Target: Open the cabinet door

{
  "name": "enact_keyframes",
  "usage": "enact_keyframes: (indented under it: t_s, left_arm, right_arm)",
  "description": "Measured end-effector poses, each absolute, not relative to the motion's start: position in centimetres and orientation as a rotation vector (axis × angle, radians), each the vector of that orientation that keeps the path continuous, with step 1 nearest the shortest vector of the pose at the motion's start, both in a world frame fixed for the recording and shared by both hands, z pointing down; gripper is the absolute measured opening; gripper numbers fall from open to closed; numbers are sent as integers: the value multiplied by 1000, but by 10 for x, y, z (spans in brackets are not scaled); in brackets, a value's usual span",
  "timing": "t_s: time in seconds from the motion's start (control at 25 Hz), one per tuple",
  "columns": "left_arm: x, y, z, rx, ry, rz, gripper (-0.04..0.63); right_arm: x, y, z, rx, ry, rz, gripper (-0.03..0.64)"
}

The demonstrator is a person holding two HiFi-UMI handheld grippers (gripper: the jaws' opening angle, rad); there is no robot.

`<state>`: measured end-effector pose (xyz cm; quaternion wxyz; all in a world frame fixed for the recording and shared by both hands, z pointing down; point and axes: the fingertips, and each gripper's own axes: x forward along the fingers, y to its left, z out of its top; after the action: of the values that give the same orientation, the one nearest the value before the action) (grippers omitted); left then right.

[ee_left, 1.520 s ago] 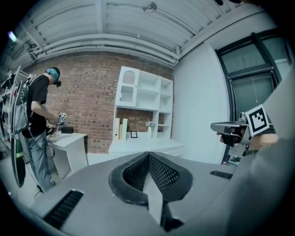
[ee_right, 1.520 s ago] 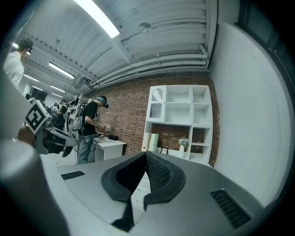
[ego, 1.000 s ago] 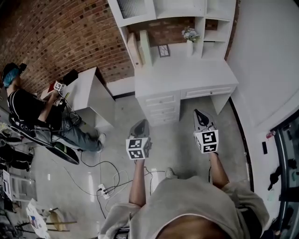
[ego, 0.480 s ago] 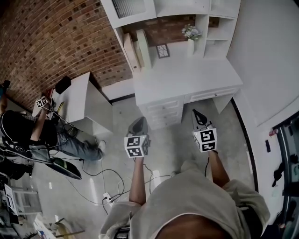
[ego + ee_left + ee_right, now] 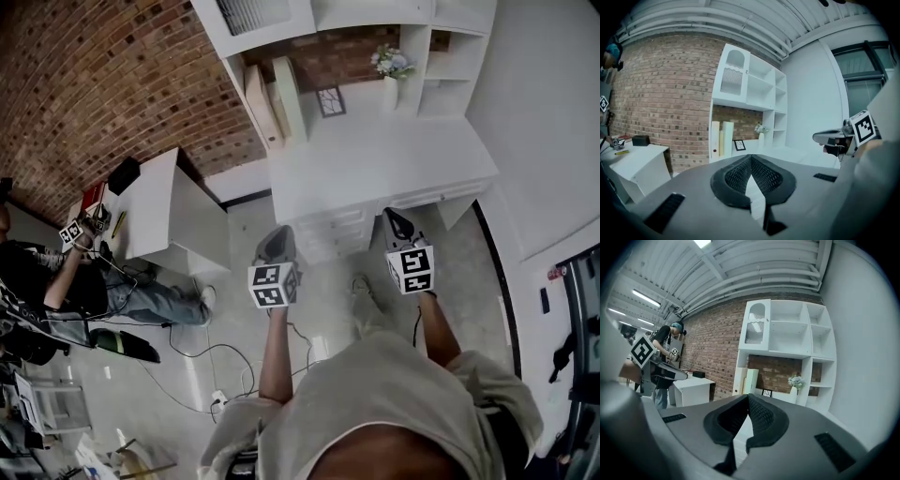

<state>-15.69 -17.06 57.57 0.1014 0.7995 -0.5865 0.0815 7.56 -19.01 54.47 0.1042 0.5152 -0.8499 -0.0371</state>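
Since a second ago the white desk unit has slid down the head view towards you, so the grippers, which were out over bare floor, now reach its front, and the seated person (image 5: 56, 286) has drifted to the left edge of the frame. Your left gripper (image 5: 279, 231) tips in beside the left side of the drawer stack (image 5: 328, 230), and your right gripper (image 5: 389, 215) overlaps the front edge of the surface (image 5: 375, 155) at centre right. The left fingers (image 5: 738, 176) meet at their tips with nothing between them, and the right fingers (image 5: 761, 416) are likewise pressed together and empty. The cabinet door (image 5: 248, 16), the white panel with the slatted window, sits at the top of the head view, upper left of the shelf unit, well apart from both grippers. In the left gripper view it is above and left of the fingertips; in the right gripper view it is almost straight above them. Between your fingers and that door lie the drawers and the depth of the surface. Beneath the door stand pale upright boards (image 5: 272, 98), with a small picture frame (image 5: 330, 100) just right of them and a vase of flowers (image 5: 392, 64) further right. A lower white side table (image 5: 155, 202) stands against the brick wall (image 5: 112, 84) at centre left, near the person, with cables (image 5: 202, 347) trailing over the floor below it. Your foot (image 5: 361, 300) shows between the two grippers.
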Motion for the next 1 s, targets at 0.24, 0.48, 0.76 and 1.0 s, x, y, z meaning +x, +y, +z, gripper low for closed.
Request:
enact_keyframes:
  t_s: [0.24, 0.48, 0.76, 1.0]
  left_arm:
    - [-166, -246, 567, 2333, -1792, 235, 26]
    - [-168, -323, 547, 2311, -1826, 229, 26]
    - [-173, -411, 529, 2303, -1880, 194, 26]
    - [-177, -464, 533, 2277, -1916, 196, 26]
  right_arm:
    - [63, -275, 541, 1467, -2554, -122, 14]
    - [59, -362, 516, 1436, -2585, -150, 14]
    - [50, -456, 504, 1403, -2629, -175, 14]
    - [44, -515, 504, 1368, -2652, -180, 14]
